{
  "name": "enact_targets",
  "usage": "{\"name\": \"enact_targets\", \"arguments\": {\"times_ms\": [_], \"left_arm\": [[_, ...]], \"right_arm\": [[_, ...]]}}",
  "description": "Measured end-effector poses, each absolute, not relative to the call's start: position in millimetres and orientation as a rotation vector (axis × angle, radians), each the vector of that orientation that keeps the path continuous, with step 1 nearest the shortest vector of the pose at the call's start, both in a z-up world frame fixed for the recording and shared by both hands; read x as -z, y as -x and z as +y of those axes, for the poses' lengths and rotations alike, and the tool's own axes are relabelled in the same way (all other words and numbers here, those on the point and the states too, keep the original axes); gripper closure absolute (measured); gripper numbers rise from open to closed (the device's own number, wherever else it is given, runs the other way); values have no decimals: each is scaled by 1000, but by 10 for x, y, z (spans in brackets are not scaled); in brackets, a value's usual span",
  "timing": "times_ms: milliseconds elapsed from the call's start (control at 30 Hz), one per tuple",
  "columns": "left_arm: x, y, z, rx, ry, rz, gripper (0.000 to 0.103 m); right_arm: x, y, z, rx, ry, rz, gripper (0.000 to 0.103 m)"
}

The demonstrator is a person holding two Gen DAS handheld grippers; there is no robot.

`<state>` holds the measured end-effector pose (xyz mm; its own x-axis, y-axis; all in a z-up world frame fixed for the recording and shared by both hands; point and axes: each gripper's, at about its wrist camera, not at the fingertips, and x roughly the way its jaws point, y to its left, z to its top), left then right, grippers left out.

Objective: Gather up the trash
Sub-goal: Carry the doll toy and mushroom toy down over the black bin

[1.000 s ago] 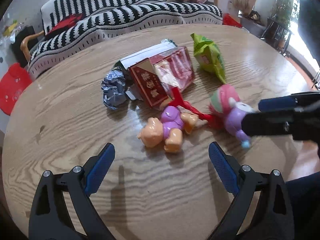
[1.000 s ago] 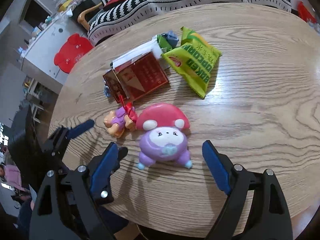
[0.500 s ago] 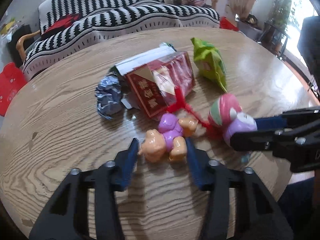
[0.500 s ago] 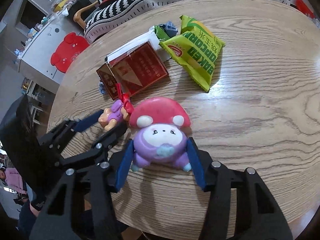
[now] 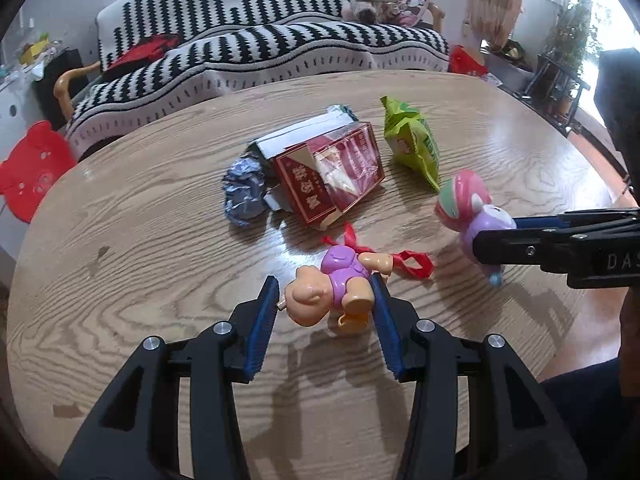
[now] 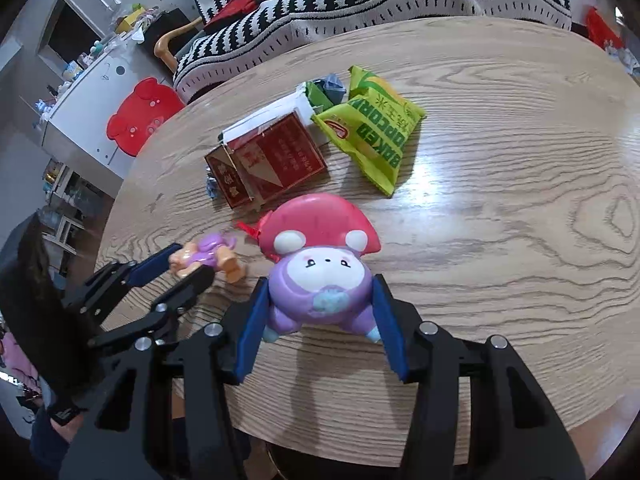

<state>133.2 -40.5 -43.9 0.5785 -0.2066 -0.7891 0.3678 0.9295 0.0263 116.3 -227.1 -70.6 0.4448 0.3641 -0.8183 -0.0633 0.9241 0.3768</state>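
- On the round wooden table (image 5: 120, 280), nothing of the trash pile is looking collected yet: every wrapper and box is lying out in the open, and no bin or bag is showing in either view.
- At the far left of the pile, a crumpled blue-silver foil wrapper (image 5: 244, 192) is sitting against the red box, untouched.
- Just right of it, the red carton (image 5: 332, 176) is lying on its side with an end flap open and a clear plastic film over one face; a white box (image 5: 304, 132) is tucked behind it.
- Further right, the green popcorn bag (image 6: 376, 136) is lying flat and creased, well apart from both tools.
- Near left, the left gripper (image 5: 326, 312) is clamping a small pig figure (image 5: 328, 292) in purple clothes, both blue pads pressed to its sides; its red ribbon (image 5: 412, 266) is trailing on the wood.
- Near right, the right gripper (image 6: 318, 312) is squeezing the purple mushroom-cap toy (image 6: 320, 264) by its round body, the toy facing the camera.
- My read: the toys are being sorted out of the way first, so the trash itself is all still waiting.
- The foil and bag are looking light and crinkly, so they should pinch easily; the carton is wider and may need a grip across its thin edge.
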Motion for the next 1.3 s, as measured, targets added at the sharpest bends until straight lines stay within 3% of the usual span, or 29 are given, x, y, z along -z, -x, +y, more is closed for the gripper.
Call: {"name": "enact_targets", "arguments": {"times_ms": [467, 833, 1300], "left_arm": [[135, -717, -279, 227, -132, 861, 58], [146, 114, -253, 269, -154, 870, 58], [972, 771, -355, 347, -256, 1110, 57]], "right_arm": [[512, -699, -2172, -310, -232, 1026, 52], [412, 244, -2043, -421, -162, 1004, 52], [1040, 1045, -1760, -501, -44, 1187, 52]]}}
